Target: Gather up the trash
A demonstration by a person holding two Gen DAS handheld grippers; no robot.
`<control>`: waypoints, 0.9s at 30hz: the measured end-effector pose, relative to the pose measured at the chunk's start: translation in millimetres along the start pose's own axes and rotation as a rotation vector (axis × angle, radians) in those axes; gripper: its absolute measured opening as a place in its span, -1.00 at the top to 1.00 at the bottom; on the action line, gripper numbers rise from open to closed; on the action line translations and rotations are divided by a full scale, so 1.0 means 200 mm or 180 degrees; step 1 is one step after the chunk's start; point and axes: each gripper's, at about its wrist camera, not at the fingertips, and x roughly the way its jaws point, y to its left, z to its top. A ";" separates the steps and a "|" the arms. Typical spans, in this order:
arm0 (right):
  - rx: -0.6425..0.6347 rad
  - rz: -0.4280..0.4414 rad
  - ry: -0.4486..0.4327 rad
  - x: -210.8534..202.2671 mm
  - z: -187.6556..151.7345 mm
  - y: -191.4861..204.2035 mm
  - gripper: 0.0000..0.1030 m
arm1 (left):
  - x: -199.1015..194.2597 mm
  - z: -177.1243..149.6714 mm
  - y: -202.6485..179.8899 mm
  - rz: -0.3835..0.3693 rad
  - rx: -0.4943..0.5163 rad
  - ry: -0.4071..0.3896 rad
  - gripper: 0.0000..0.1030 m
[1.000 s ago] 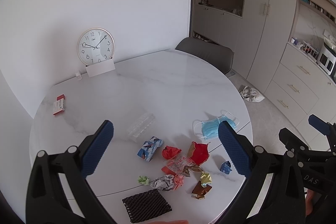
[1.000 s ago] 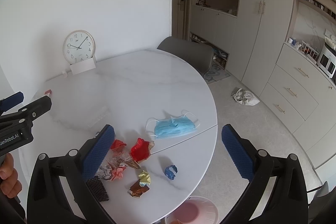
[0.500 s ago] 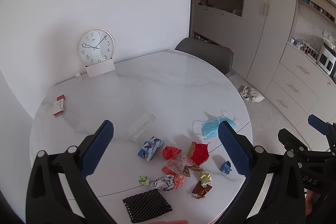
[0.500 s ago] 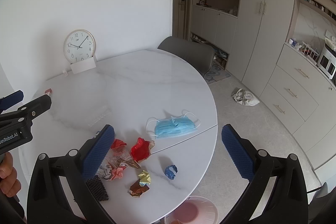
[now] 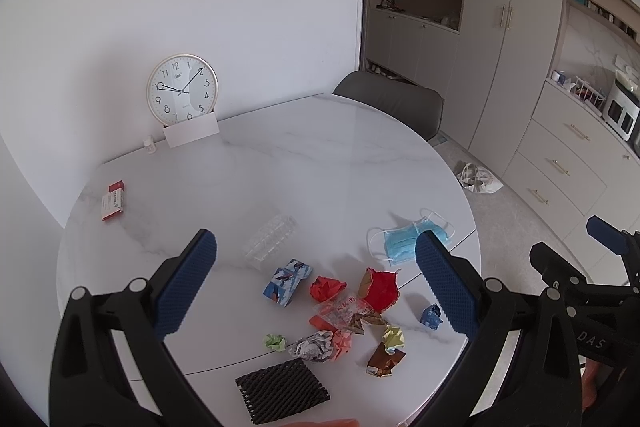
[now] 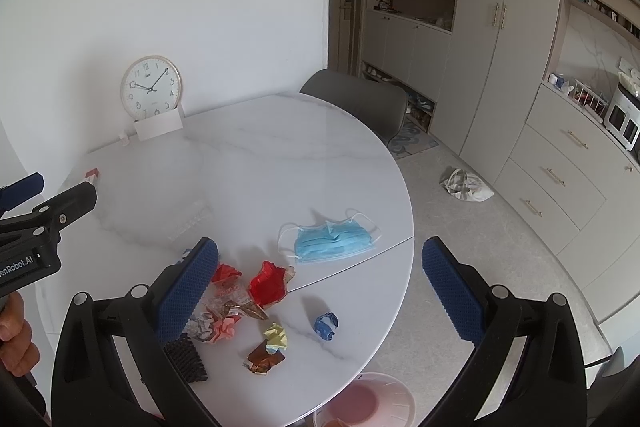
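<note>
Two grippers hover above a round white marble table [image 5: 280,163], both spread wide with nothing between their blue pads; the left gripper [image 5: 316,287] frames a cluster of crumpled trash near the table's front edge, and the right gripper [image 6: 320,291] looks over the same litter from further right. Within the cluster lie a blue patterned wrapper [image 5: 287,281], a red paper ball [image 5: 327,287], a red torn wrapper [image 5: 380,287], a clear printed packet [image 5: 340,311], a small green wad [image 5: 275,341], a grey crumpled paper [image 5: 314,345], a yellow wad [image 5: 393,337] touching a brown foil wrapper [image 5: 384,361], and a small blue ball [image 5: 431,315] set slightly apart; a black foam mesh [image 5: 282,389] lies nearest the edge. A blue face mask [image 6: 334,241] rests flat beyond the cluster; a clear plastic tray [image 5: 270,241] sits near it. A pink bin [image 6: 364,401] stands below the table edge; a wall clock [image 5: 182,91] leans against the wall.
</note>
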 end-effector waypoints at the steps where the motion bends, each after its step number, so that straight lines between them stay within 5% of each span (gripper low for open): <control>1: -0.0002 0.0003 0.0003 0.00 0.00 0.00 -0.96 | 0.00 0.00 0.00 -0.0003 0.0003 0.0002 -0.85; 7: -0.0016 0.0048 0.0048 0.02 -0.02 0.01 -0.96 | 0.02 -0.04 0.04 -0.0152 0.0168 0.0042 -0.85; 12: -0.0085 0.0197 0.0227 0.11 -0.11 0.04 -0.96 | 0.12 -0.19 0.14 -0.0316 0.0612 0.0156 -0.85; 19: -0.0306 0.0345 0.0657 0.32 -0.35 0.11 -0.96 | 0.51 -0.69 0.28 -0.0741 0.1445 0.0805 -0.85; 27: -0.0305 0.0353 0.1069 0.47 -0.55 0.15 -0.96 | 0.89 -1.07 0.48 -0.1129 0.1449 0.1409 -0.77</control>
